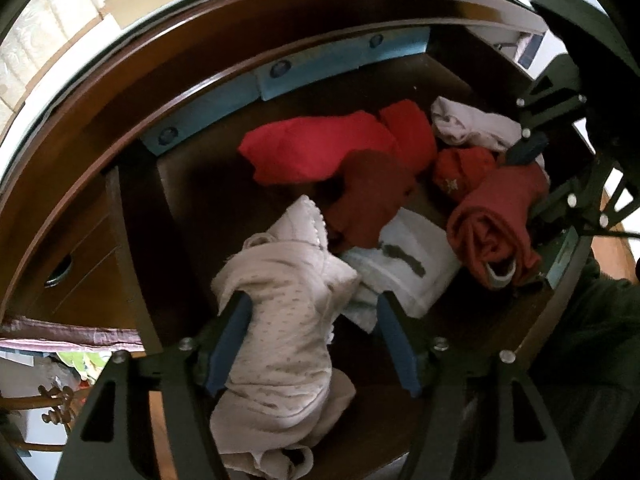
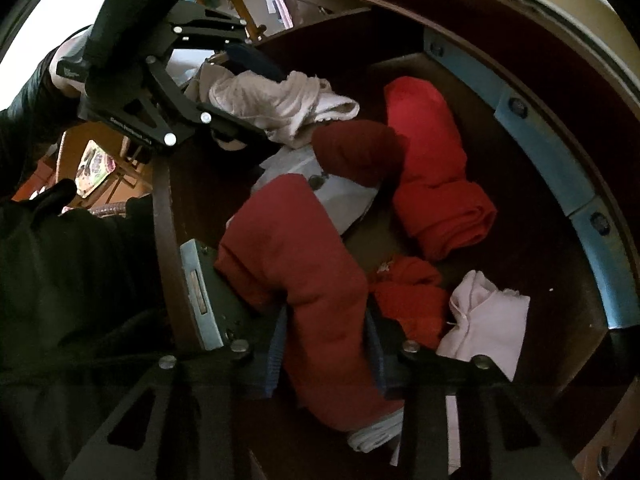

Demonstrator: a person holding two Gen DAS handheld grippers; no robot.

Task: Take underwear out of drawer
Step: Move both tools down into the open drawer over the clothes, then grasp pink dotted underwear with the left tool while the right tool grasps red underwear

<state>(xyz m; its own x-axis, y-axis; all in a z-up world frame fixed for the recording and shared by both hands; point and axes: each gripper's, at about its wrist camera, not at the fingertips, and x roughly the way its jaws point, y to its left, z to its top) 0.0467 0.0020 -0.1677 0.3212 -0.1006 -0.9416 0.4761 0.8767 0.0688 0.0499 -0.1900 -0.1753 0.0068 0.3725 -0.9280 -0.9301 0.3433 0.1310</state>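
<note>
Overall light: dim inside the drawer (image 1: 192, 216), brighter outside it; no lamp visible.
Light source: daylight from beyond the cabinet; white blown-out patches sit at the top right of the left wrist view and the top left of the right wrist view.
Shadows: the drawer's floor and corners fall nearly to black; the dark sleeve (image 2: 72, 264) loses all detail.
Colour: the red garments (image 1: 320, 148) stay saturated, while the pale garment (image 1: 280, 320) reads greyish.
Distortion: strong fisheye; the drawer's straight edges bow into arcs, and a black circular vignette cuts the corners.
Sharpness: centre fairly crisp; nearest cloth and frame edges soft, slightly smeared.
</note>
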